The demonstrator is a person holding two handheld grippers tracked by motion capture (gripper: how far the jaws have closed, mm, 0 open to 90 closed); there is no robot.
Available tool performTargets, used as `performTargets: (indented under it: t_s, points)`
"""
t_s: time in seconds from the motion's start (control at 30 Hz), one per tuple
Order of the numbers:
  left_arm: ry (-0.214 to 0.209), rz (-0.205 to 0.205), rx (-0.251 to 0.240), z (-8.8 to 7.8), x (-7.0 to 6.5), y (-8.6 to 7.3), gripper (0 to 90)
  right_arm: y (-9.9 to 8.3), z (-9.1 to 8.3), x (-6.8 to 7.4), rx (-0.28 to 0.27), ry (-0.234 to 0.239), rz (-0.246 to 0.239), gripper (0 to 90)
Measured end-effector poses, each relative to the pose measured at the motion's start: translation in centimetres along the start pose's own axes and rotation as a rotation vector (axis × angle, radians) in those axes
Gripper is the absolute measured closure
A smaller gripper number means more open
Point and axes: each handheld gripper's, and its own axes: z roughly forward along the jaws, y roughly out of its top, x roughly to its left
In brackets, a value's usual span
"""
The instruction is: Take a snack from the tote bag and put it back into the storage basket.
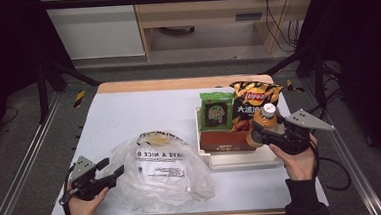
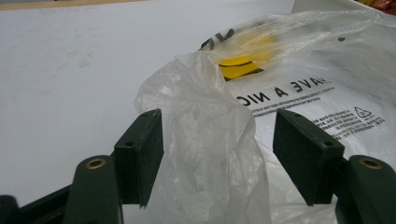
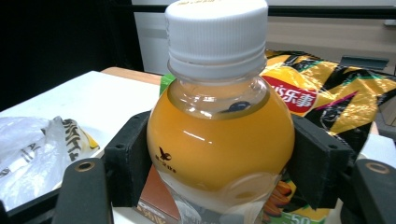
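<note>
A clear plastic bag (image 1: 160, 172) printed "HAVE A NICE DAY" lies crumpled on the white table's near left. My left gripper (image 1: 111, 170) is at its left edge. In the left gripper view the left gripper (image 2: 217, 140) is open, with a raised fold of the plastic bag (image 2: 205, 154) standing between its jaws. My right gripper (image 1: 260, 133) is shut on an orange juice bottle (image 1: 265, 119) with a white cap, held upright over the white tray (image 1: 232, 161). In the right gripper view the orange juice bottle (image 3: 219, 135) sits between the black pads (image 3: 128, 158) of the right gripper (image 3: 219, 161).
The tray holds a green snack pack (image 1: 216, 111), a yellow and black chips bag (image 1: 255, 99) and a brown box (image 1: 225, 140). Bare table (image 1: 129, 116) stretches behind the bag. The table's front edge is just behind both hands.
</note>
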Motion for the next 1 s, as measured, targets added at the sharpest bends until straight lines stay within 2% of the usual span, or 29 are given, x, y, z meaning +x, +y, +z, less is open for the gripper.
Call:
performTargets:
  t_s: [0.5,1.0]
  points:
    - [0.0,0.0,0.001,0.0,0.0,0.0,33.5,-0.5,-0.6,-2.5,0.013,-0.044,0.009,30.3]
    - [0.001,0.001,0.0,-0.1,0.1,0.1,33.5,-2.0,-0.5,-4.3,0.046,-0.067,0.013,30.2]
